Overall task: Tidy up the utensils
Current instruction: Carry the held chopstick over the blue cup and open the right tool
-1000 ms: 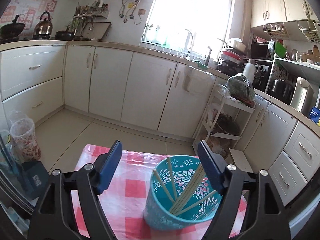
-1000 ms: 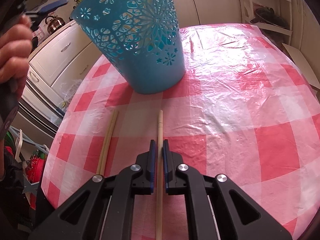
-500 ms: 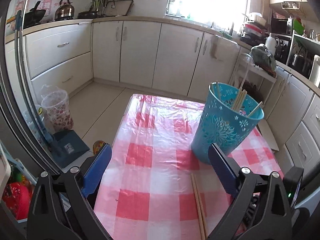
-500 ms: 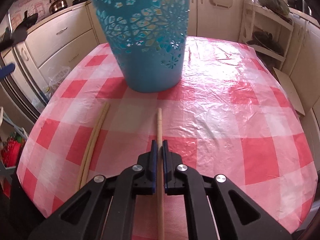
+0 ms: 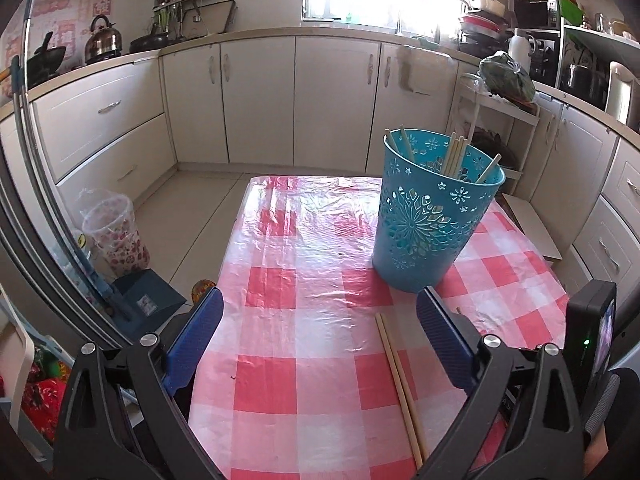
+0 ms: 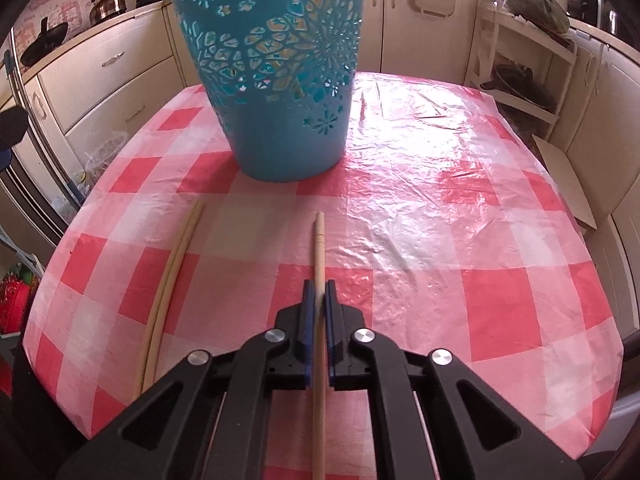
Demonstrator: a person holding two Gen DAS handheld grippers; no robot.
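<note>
While several chopsticks already stand in the blue basket, the sorting is only partly done — three sticks are still out of it on the checked worktop. One of them, the single chopstick, is clamped between the shut pads of the right claw; it runs straight out ahead of the claw, its far tip pointing at the basket's base and stopping short of it, and it looks to lie low over the cloth, though whether it has left the surface I cannot tell. Just left of that claw, apart from the held stick, the pair of chopsticks lies side by side on the cloth, untouched. The left claw hangs with its jaws spread wide and nothing between the pads; the same pair lies below it, toward its right finger, with the basket ahead and to the right. By my reading the step in hand is carrying the gripped stick up and over the rim to drop it among the others — after which the pair remains, and the wide-open left claw seems placed to take it. Nothing else loose shows on the cloth, so the job looks well past halfway.
</note>
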